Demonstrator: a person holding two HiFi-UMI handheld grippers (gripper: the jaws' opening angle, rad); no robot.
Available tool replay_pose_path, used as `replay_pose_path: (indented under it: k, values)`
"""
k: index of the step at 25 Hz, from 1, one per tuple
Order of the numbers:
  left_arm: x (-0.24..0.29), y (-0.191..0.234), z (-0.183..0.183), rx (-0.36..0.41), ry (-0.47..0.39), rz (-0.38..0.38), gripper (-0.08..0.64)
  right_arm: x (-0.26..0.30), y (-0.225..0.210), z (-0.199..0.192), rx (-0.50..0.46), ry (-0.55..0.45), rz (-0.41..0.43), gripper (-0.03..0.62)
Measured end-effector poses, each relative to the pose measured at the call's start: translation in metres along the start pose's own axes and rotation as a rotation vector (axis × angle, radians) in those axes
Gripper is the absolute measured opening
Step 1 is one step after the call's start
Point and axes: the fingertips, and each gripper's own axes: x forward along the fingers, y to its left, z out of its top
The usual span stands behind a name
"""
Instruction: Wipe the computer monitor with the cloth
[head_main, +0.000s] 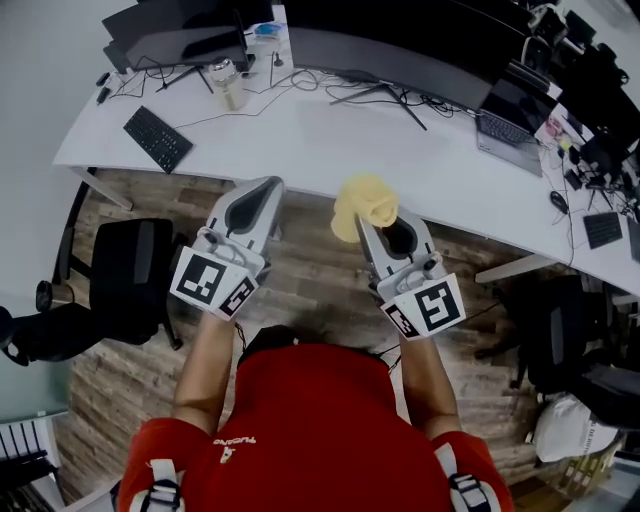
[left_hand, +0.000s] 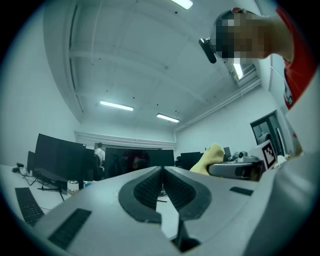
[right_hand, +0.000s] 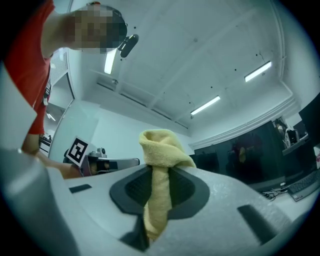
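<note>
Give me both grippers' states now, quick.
Left gripper: shut, nothing between its jaws.
Right gripper: shut on the yellow cloth.

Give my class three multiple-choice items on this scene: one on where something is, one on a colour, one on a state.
1. Where is the cloth?
A. between the left gripper's jaws
B. between the right gripper's jaws
C. in neither gripper

2. What colour is the cloth?
A. blue
B. white
C. yellow

3. How do the left gripper's jaws stand?
A. together, with nothing between them
B. wide apart
C. closed on the cloth

Answers:
1 B: the right gripper view shows its jaws pinching the cloth.
2 C: it looks pale yellow in all three views.
3 A: the left gripper view shows the jaws meeting on nothing.
</note>
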Motion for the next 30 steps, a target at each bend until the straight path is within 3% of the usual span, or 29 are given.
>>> replay_pose_path:
  k: [7,15,21,30]
  values:
    - [0.032,0.013,-0.002,0.003,0.015,0.011,0.012,0.031,-0.030,0.006,-0.032,-0.018,0.029,0.061]
    - [0.074,0.064,-0.008,0.008,-0.011,-0.009,0.012,0.095,-0.072,0.023,-0.128,-0.049,0.012,0.061]
    - [0.125,0.121,-0.011,0.025,-0.023,-0.076,0.012,0.170,-0.113,0.035,-0.215,-0.050,-0.035,0.063]
    - [0.206,0.239,-0.001,0.017,-0.031,-0.169,0.012,0.311,-0.173,0.045,-0.346,-0.033,-0.118,0.063]
